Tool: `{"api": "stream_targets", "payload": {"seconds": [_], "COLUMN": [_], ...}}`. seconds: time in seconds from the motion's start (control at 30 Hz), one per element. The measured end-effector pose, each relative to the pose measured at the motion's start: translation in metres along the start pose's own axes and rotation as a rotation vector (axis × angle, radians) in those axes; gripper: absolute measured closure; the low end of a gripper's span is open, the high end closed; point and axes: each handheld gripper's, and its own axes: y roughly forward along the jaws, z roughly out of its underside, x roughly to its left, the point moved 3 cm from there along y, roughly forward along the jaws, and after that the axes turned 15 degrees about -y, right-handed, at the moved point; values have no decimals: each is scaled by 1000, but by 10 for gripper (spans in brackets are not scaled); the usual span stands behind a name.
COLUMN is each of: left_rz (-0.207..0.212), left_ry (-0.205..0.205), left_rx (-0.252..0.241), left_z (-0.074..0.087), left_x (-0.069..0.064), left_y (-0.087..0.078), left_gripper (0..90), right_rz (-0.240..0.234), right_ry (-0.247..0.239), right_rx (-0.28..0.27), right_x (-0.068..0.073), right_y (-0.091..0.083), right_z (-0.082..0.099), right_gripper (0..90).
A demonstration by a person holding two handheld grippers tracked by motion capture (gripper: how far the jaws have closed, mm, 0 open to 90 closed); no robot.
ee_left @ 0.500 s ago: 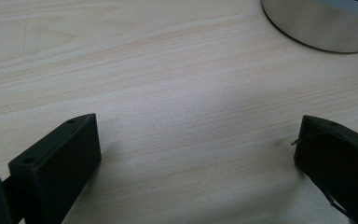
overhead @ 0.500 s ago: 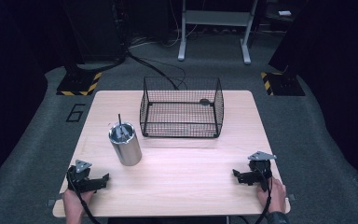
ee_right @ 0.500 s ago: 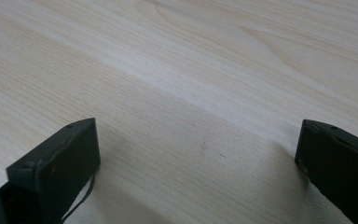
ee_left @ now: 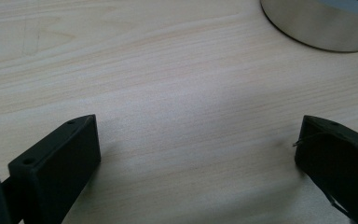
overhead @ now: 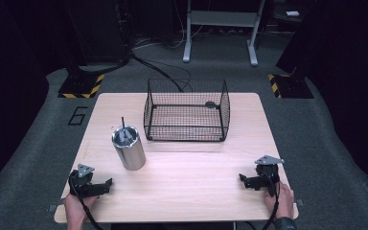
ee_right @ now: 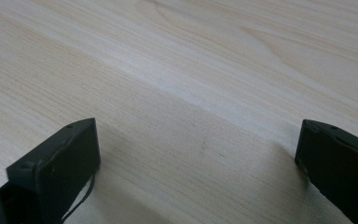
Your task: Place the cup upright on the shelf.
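A shiny metal cylinder [overhead: 128, 148] with a thin dark rod standing up out of its top stands on the left half of the wooden table [overhead: 182, 191]. Its lower rim [ee_left: 321, 28] shows at the top right of the left gripper view. A black wire basket [overhead: 187, 111] sits at the back middle, with a small dark thing on its floor. My left gripper [overhead: 106, 185] rests low at the front left, open, with bare wood between its jaws [ee_left: 198, 154]. My right gripper [overhead: 243, 180] sits at the front right, open over bare wood [ee_right: 198, 149].
The table's front edge lies just under both hands. Beyond the table are a grey floor, a painted number 6 [overhead: 78, 115], black stands with yellow-striped bases [overhead: 80, 86], cables and a white frame [overhead: 220, 28].
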Motion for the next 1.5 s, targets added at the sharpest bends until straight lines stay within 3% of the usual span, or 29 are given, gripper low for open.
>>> {"api": "stream_targets", "payload": {"seconds": [0.1, 0.13, 0.33, 0.63, 0.73, 1.0, 1.07, 1.13, 1.47, 1.5], "left_rz": [12, 5, 36, 86, 97, 151, 195, 202, 280, 302], "left_ry": [-16, 2, -7, 17, 36, 36, 28, 24, 64, 72], "left_rx": [-12, -1, -21, -22, -24, -56, -60, -67, -119, -128], "left_z": [0, 0, 1, -7, -12, -25, -32, -34, -63, -70], "left_x": [-2, -1, -2, -12, -16, -25, -29, -30, -54, -59], "left_y": [1, 0, -2, -14, -17, -25, -29, -30, -42, -43], "left_gripper": [0, 0, 1, 0, 0, 0, 0, 0, 0, 0], "right_rz": [3, 0, 0, 0, 0, 1, 0, 0, 1, -1], "right_ry": [0, 0, 0, 0, 0, 0, 0, 0, -1, -1], "right_rx": [-3, 0, 0, 0, 0, -1, 0, 0, -5, 0], "right_x": [0, 0, 0, 0, 0, 0, 0, 0, 0, 0], "right_y": [0, 0, 0, 0, 0, 0, 0, 0, 0, 0], "right_z": [0, 0, 0, 0, 0, 0, 0, 0, 0, 0], "right_gripper": [0, 0, 0, 0, 0, 0, 0, 0, 0, 0]}}
